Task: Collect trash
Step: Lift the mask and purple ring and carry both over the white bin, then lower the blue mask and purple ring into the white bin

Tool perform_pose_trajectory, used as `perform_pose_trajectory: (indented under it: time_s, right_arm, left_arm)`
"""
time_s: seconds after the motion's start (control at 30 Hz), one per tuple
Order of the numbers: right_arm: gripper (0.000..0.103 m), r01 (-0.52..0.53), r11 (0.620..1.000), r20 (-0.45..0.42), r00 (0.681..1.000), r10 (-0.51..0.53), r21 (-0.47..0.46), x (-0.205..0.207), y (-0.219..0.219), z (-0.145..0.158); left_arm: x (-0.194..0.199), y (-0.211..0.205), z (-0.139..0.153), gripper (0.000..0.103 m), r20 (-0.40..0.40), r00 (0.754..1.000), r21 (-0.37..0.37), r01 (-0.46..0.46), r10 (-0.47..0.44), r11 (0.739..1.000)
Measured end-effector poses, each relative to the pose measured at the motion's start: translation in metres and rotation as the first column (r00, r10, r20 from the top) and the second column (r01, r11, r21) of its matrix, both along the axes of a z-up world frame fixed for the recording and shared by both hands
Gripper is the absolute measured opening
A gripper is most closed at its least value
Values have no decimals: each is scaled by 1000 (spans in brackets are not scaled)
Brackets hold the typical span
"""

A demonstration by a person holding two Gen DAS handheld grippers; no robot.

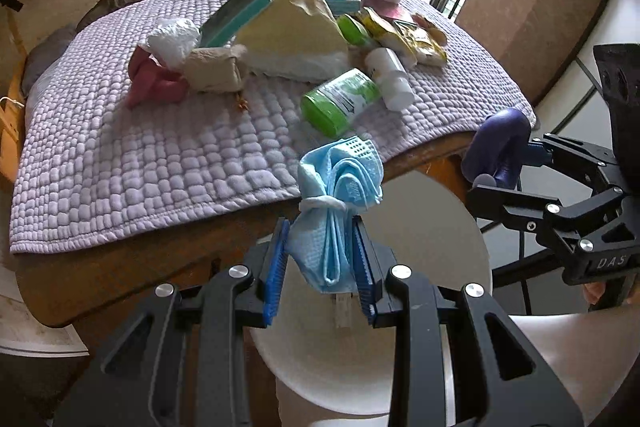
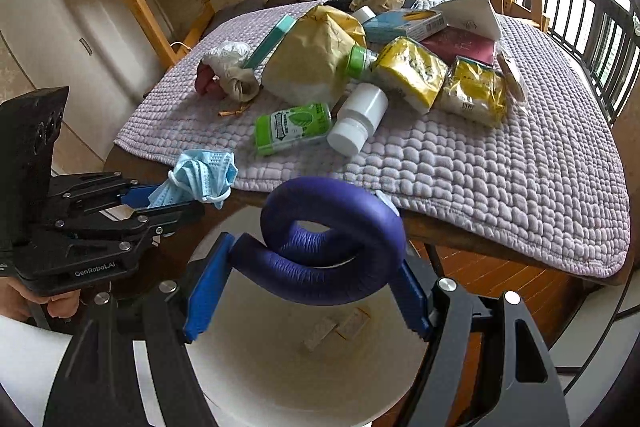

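The left gripper (image 1: 322, 267) pinches a crumpled blue face mask (image 1: 340, 195) tight between its blue pads, and the right gripper (image 2: 308, 287) squeezes a curled purple foam tube (image 2: 332, 227). Both hang over the white bin (image 2: 280, 367), which sits at 6 o'clock from the table. On the purple quilt (image 1: 140, 167), at 12 o'clock from the mask, lie a green tin (image 1: 340, 99), a white bottle (image 1: 390, 77) and a yellow paper bag (image 1: 292, 31).
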State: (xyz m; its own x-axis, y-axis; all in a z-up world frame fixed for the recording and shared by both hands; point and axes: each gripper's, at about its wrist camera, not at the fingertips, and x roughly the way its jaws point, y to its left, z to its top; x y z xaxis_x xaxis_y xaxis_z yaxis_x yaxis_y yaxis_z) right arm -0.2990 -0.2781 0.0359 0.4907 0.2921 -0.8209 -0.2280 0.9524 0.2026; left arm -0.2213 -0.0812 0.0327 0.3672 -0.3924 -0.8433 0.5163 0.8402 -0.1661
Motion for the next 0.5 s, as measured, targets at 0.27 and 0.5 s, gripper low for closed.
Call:
perform_pose_trajectory:
  time_s: [0.27, 0.5]
  right_arm:
    - [73, 5, 1000, -38, 999, -4, 27, -9, -6, -7]
    - [73, 2, 999, -66, 998, 0, 36, -12, -6, -12]
  left_arm:
    - [-8, -9, -3, 33, -21, 998, 12, 53, -53, 999]
    - [-11, -15, -11, 33, -49, 994, 27, 99, -97, 995]
